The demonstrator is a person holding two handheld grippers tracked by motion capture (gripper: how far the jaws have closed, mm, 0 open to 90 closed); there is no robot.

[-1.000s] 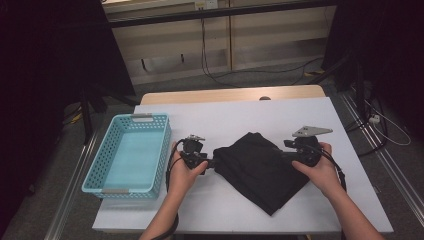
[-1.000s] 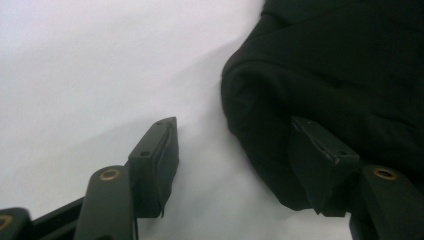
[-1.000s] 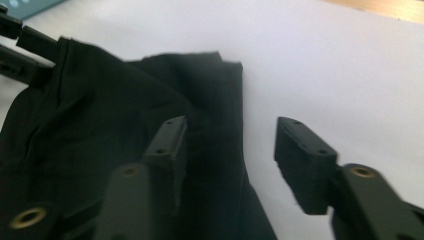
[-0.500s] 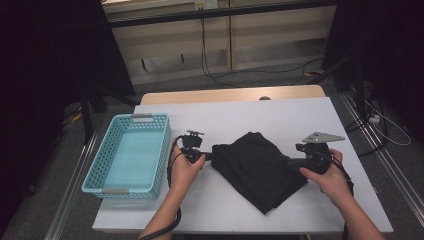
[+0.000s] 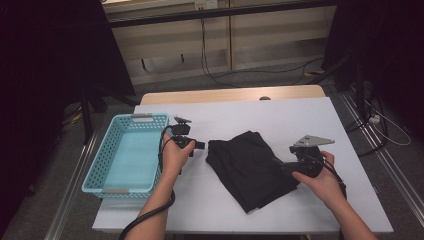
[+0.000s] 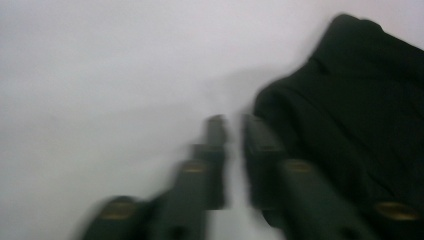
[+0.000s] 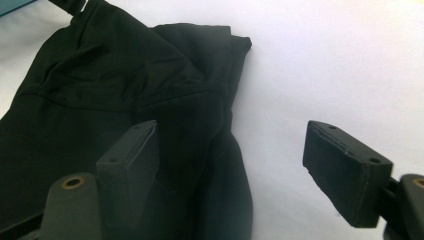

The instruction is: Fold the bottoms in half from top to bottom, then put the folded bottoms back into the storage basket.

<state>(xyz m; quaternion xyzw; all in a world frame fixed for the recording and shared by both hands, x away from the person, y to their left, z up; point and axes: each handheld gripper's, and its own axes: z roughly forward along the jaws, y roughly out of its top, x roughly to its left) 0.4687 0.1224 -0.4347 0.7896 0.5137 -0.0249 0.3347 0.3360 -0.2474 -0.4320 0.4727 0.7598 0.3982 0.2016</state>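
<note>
The black cloth (image 5: 252, 167) lies between the tongs, long axis running diagonally: right gripper (image 7: 230, 165) gapes wide, empty, at its edge, while left gripper (image 5: 199, 145), nearly closed and empty, sits just off it.

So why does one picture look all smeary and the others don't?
The left gripper view is smeared by motion blur, its jaws and the black cloth soft-edged; the right gripper view is sharp on the cloth's folds; the high view is clear at the table but dark around it.
</note>
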